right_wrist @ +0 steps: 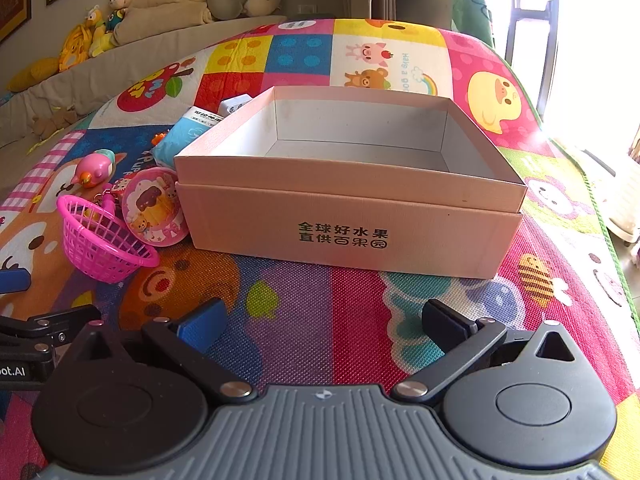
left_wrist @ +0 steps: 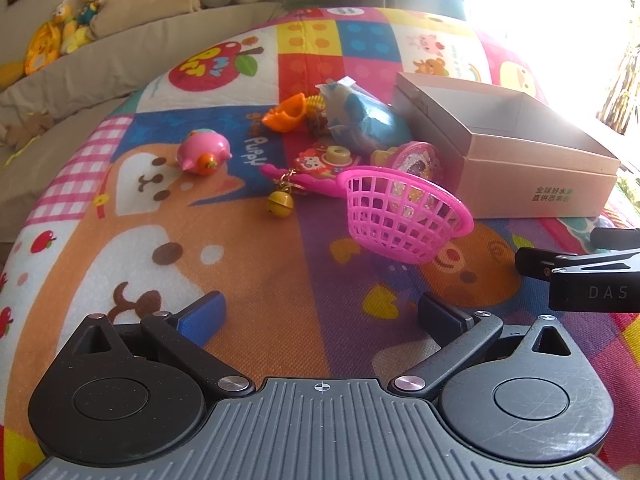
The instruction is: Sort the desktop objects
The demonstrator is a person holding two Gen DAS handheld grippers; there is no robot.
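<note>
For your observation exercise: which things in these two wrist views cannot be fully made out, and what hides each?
- Right view: blue packet and white item, partly behind the box wall.
- Left view: window side, washed out by glare.
- Left view: glitter disc, partly screened by the pink basket.
- Left view: right claw, cut by the frame edge.

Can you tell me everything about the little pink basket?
The small pink plastic lattice basket is round, with open grid walls and a wide flat rim. It lies tipped on its side on the colourful cartoon play mat, its mouth facing up and sideways. It looks empty. Just behind it sits a round pink glittery toy, beside the open pink cardboard box. Neither tool touches it.
</note>
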